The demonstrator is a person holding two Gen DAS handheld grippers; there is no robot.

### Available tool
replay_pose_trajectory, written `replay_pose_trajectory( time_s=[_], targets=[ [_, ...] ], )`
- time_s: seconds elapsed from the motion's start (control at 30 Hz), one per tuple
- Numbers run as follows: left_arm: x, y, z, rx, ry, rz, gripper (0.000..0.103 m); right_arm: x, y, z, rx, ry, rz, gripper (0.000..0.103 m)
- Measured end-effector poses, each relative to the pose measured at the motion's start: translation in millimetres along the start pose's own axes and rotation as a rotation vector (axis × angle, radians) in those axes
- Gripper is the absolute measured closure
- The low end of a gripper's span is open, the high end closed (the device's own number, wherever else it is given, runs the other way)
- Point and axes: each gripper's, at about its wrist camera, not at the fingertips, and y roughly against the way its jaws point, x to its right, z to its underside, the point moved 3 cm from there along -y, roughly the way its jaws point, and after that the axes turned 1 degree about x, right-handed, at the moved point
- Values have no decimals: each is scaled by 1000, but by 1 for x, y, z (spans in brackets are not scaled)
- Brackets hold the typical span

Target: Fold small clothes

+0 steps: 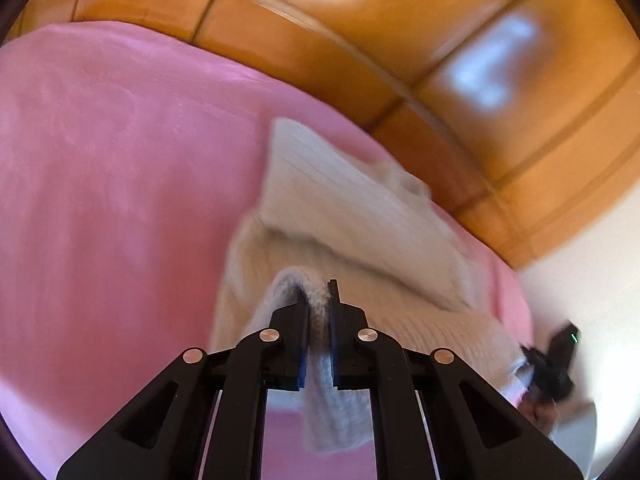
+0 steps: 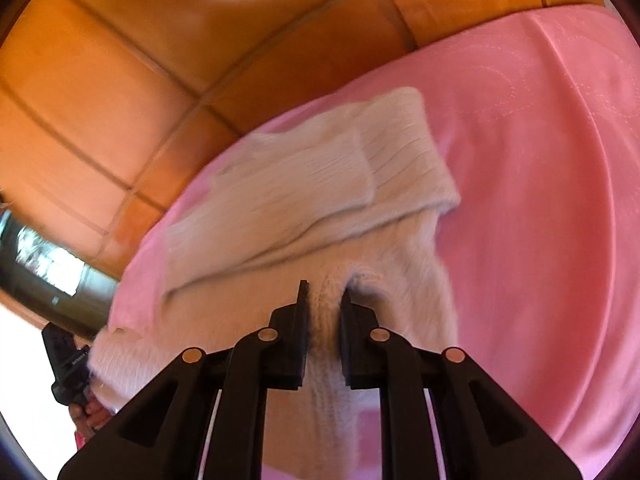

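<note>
Broadly, the scene, from the largest thing down:
Floor: orange-brown tiles (image 1: 500,92) with dark joints lay beyond the far edge of the cover, ahead of both grippers; a bright glare sat on them at the top of each view.
Pink cover: a smooth pink sheet (image 1: 100,200) spread ahead of and under both grippers, filling the left of the left wrist view and the right of the right wrist view (image 2: 560,200).
Cream sweater: a ribbed knit sweater (image 1: 360,216) lay on the pink cover just ahead of the fingers, its far part already folded over the near part; the near edge was lifted off the cover (image 2: 304,184).
Left gripper: its jaws (image 1: 319,304) were clamped on a bunched fold of the sweater's near edge, knit hanging down between the black fingers.
Right gripper: its jaws (image 2: 324,308) were likewise pressed together on a thick fold of the same edge.
Blur: both views were smeared.
</note>
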Motion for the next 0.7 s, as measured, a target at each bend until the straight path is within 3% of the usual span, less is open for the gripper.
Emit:
replay_pose_trajectory(
  time_s=[0.03,0.1,0.17,0.27,0.37,0.5,0.63,0.7],
  targets=[
    [-4,-8,-7,-10,25,-10,86,6,-2,-6,8,-26,-10,59],
    [-15,-15,-19,6,83,-31,59,22,9,-14,65,-97,-11,27],
    [-25,-10,-22,59,88,-78,53,29,22,-16,105,-85,-14,25],
    [-39,-5,-6,47,22,-114,51,39,34,-2,99,-51,27,19],
    [-53,-1,24,7,-58,-91,51,42,38,28,70,28,89,19],
    [-55,-1,53,-3,-114,-77,37,33,26,51,43,139,128,20],
    [-39,-6,63,5,-156,-96,36,18,-1,51,35,178,153,34],
    [-30,-13,65,-18,-179,-71,47,12,-12,49,29,205,187,36]
  ],
)
